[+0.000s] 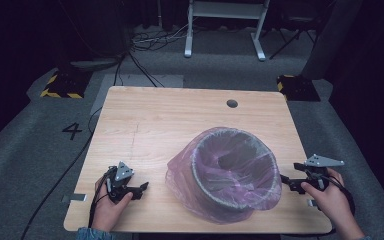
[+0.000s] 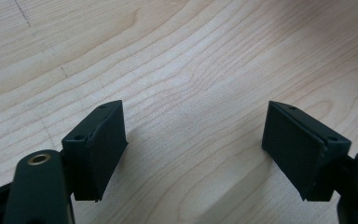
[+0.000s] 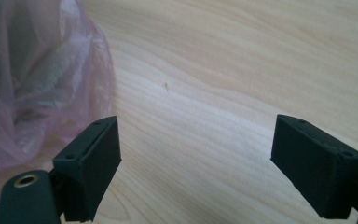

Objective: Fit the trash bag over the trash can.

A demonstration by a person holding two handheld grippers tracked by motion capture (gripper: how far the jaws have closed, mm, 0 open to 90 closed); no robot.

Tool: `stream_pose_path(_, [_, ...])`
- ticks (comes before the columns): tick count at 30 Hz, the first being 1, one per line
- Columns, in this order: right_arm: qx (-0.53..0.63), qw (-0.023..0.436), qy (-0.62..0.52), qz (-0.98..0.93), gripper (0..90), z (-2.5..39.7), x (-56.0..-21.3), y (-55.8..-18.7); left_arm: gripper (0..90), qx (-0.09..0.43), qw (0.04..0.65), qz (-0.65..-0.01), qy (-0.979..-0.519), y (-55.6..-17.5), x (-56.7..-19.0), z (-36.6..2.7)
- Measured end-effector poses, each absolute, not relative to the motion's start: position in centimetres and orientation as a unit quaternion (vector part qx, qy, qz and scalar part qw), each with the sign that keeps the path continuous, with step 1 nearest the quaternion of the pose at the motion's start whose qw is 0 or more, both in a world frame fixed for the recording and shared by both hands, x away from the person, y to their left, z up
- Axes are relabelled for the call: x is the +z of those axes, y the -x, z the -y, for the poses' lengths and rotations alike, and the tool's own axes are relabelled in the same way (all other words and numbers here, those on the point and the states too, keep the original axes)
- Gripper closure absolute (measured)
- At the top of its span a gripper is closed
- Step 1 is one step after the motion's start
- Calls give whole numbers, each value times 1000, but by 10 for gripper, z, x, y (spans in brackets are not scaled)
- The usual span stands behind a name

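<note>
both claws, left claw and right claw, gape beside pink-bagged bin.

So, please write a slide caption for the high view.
Open left gripper and right gripper flank a grey bin lined with a pink plastic bag.

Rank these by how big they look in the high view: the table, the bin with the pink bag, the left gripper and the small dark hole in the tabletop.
1. Table
2. Bin with its pink bag
3. Left gripper
4. Dark hole, though it lies farther from the camera
</note>
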State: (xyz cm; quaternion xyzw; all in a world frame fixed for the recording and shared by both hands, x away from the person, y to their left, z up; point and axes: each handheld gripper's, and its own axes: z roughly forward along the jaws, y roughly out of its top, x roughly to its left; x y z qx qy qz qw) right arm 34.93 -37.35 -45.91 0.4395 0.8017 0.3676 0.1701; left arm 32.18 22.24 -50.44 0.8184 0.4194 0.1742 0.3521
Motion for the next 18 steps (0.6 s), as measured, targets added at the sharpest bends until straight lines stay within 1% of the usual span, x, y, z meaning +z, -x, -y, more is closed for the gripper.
stream_pose_path(5, [351,151,-419,-824,162,378,-472,-345,216,174,352,-419,-819,-322,-504,-222])
stream_pose_path(18, [396,156,-453,-784,161,375,-498,-334,215,175,351,-419,-819,-322,-504,-222])
